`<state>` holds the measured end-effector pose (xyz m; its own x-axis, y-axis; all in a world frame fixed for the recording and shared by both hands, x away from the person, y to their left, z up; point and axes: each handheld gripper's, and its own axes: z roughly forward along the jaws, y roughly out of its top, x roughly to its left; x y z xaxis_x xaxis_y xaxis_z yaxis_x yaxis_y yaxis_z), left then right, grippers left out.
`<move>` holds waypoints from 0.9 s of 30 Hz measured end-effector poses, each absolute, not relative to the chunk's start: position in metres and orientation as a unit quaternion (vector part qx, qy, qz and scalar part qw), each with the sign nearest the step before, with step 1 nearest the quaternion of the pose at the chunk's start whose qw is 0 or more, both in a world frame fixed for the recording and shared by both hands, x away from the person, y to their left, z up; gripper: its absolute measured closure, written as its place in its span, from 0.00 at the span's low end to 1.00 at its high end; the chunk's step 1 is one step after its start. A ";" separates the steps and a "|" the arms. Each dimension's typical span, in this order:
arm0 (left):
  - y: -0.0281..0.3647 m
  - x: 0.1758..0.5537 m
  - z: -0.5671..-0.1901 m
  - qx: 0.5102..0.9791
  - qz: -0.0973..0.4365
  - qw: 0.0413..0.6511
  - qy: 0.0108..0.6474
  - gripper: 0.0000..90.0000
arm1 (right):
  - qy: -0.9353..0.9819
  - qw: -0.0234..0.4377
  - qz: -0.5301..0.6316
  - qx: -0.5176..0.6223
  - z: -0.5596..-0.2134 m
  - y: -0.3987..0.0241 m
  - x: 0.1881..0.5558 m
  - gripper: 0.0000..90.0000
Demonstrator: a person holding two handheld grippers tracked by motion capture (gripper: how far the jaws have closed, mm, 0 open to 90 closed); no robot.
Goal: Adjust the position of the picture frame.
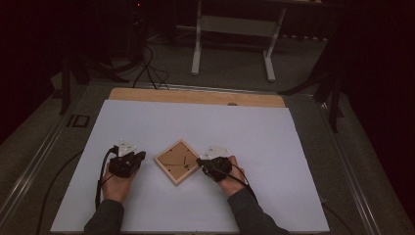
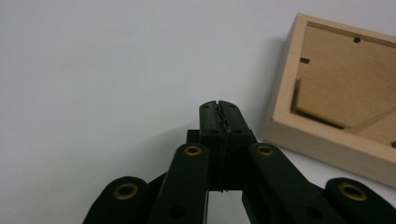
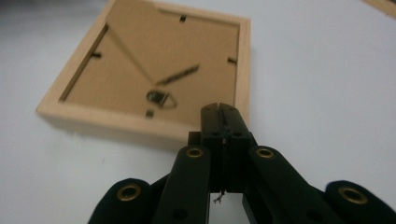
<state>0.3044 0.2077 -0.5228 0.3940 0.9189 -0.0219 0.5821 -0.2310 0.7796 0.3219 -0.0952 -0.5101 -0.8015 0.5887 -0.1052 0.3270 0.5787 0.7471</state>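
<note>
**Both grippers closed and empty, flanking a face-down picture frame**

Left gripper [image 2: 219,106]: jaws pressed together on nothing, tip over bare sheet, the wooden frame [image 2: 336,93] at its 2 o'clock and apart from it. Right gripper [image 3: 219,112]: jaws likewise together and empty, tip at the frame's near rail — contact cannot be confirmed. In the high view the frame [image 1: 177,161] lies back-up, turned like a diamond, between the two grippers. Judgement: work barely begun — backing and its tabs untouched, frame not gripped. The white sheet [image 1: 254,132] leaves ample room from 10 through 2 o'clock; its front edge lies closest, behind the hands.
</note>
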 end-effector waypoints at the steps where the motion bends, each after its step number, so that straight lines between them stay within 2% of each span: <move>1: 0.206 0.306 -0.524 0.753 0.228 0.365 0.499 0.99 | 0.872 0.173 0.375 0.262 -0.511 -0.097 0.320 1.00; 9: 0.196 0.310 -0.529 0.763 0.214 0.361 0.491 0.99 | 0.877 0.163 0.369 0.262 -0.519 -0.104 0.310 1.00; 27: 0.188 0.308 -0.531 0.773 0.209 0.354 0.484 0.99 | 0.890 0.146 0.356 0.245 -0.530 -0.090 0.302 1.00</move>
<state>0.3079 0.1878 -0.5313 0.4450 0.8953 -0.0192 0.5992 -0.2818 0.7493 0.3023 -0.0899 -0.5300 -0.8373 0.5401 -0.0851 0.3320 0.6260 0.7056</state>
